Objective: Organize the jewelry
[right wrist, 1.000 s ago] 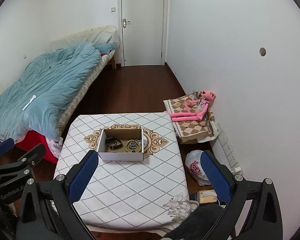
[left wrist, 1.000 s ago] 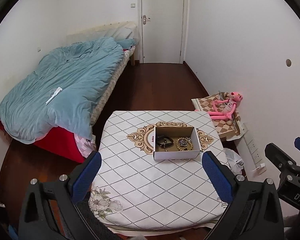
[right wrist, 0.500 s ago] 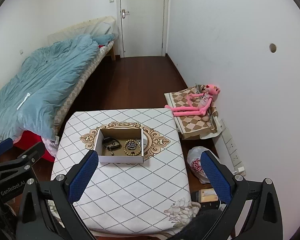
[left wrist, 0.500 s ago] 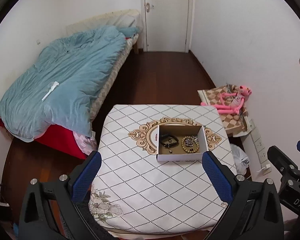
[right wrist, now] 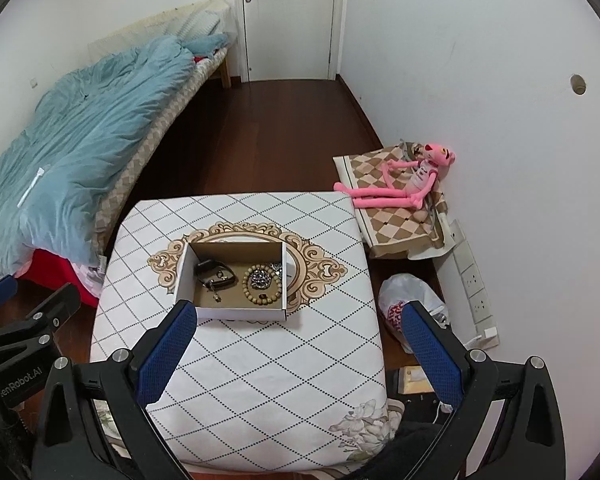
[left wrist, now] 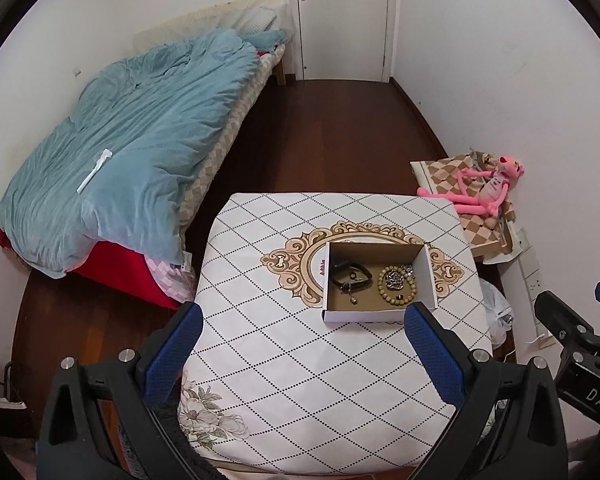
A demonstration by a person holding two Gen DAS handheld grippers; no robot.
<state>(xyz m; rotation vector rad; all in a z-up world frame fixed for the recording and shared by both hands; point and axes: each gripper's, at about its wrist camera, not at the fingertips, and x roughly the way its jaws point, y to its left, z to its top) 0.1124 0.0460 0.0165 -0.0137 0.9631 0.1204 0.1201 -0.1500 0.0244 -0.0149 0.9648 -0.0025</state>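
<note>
Both blue-padded fingers on my left gripper and right gripper are staying spread and empty as I'm closing on the shallow white cardboard box, where the black strap, wooden bead bracelet and silver chain are lying untouched, sorting unstarted.

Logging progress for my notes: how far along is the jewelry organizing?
Barely begun. Done: nothing visibly sorted; the beaded bracelet, black strap and small pieces lie jumbled in the open cardboard box on the table. In hand: nothing; the left claw and right claw are open and above the table. Left: all the sorting.
</note>
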